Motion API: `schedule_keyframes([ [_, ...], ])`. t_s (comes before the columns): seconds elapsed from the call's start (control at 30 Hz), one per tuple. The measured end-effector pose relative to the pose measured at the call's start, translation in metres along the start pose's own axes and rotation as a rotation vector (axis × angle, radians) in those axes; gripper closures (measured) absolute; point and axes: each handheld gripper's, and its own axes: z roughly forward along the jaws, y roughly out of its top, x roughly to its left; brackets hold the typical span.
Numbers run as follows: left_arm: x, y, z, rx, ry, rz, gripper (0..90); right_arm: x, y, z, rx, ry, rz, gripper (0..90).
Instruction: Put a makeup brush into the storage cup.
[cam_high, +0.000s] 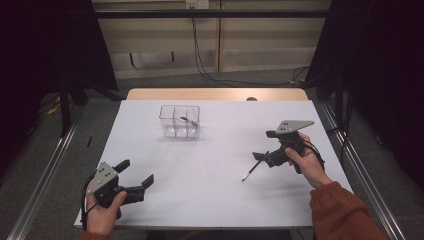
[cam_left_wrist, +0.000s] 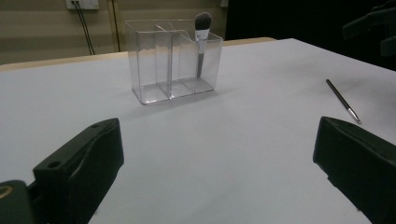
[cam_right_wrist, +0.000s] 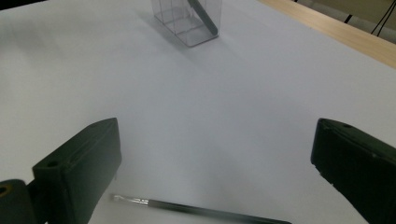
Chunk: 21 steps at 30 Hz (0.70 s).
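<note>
A clear three-compartment organizer (cam_high: 179, 121) (cam_left_wrist: 173, 65) (cam_right_wrist: 189, 18) stands on the white table toward the back. A makeup brush (cam_high: 189, 120) (cam_left_wrist: 202, 37) (cam_right_wrist: 205, 16) with a dark fluffy head leans in one end compartment. A thin dark liner brush (cam_high: 254, 169) (cam_left_wrist: 343, 100) (cam_right_wrist: 196, 209) lies flat on the table. My right gripper (cam_high: 264, 145) (cam_right_wrist: 215, 158) hovers open just over it, with the brush low between its jaws and untouched. At the front left my left gripper (cam_high: 135, 172) (cam_left_wrist: 215, 154) rests open and empty, facing the organizer.
The white table top (cam_high: 215, 195) has a wooden strip (cam_high: 215, 94) along its far edge. Metal rails (cam_high: 42, 185) run along both sides. Cables (cam_high: 210, 75) trail over the floor behind the table.
</note>
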Motion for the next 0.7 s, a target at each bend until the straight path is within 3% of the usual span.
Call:
schedule_keyframes([
  [0.53,0.0,0.0,-0.001,0.003,-0.001,-0.009,1.8,-0.012,0.012,0.005,0.252,0.12,-0.092,2.9],
  [0.7,0.0,0.0,0.0,0.003,0.001,-0.006,1.8,-0.017,0.011,0.009,0.339,0.146,-0.144,2.9],
])
